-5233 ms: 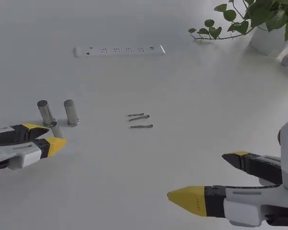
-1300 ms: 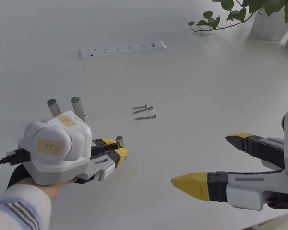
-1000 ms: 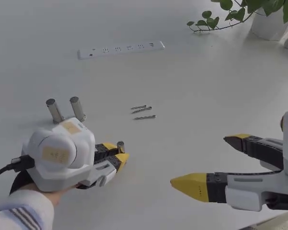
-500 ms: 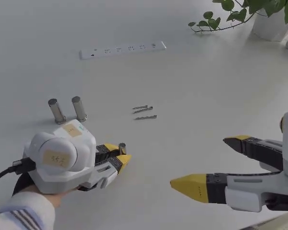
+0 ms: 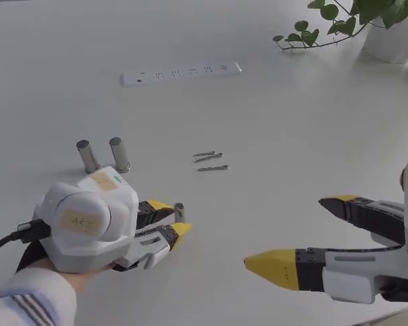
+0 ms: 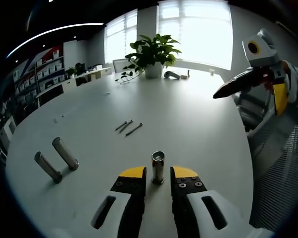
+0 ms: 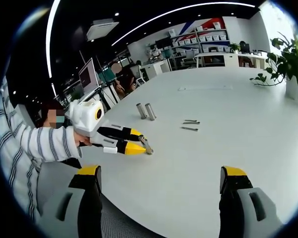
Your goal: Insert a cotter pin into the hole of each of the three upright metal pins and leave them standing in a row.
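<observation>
In the head view, finding the left gripper well right of the two metal pins, after sitting just beside them 5.2 s ago. Bracketing a third metal pin with the jaws, now spreading a touch wider than half a second ago. Reading, in the left gripper view, a thin gap on each side of that pin: jaws slightly parted, not pinching it. Standing that pin upright on the tabletop, long axis vertical, top end facing up. Seeing the two pins at the left likewise standing on end, side by side, near each other but apart. Farther right, near the middle of the tabletop, noting three cotter pins lying flat, side by side, long axes running roughly left to right, well apart from every metal pin. At the lower right, holding the right gripper above the tabletop with jaws gaping wide. Along the far side, noting a power strip, and at the far right a potted plant.
</observation>
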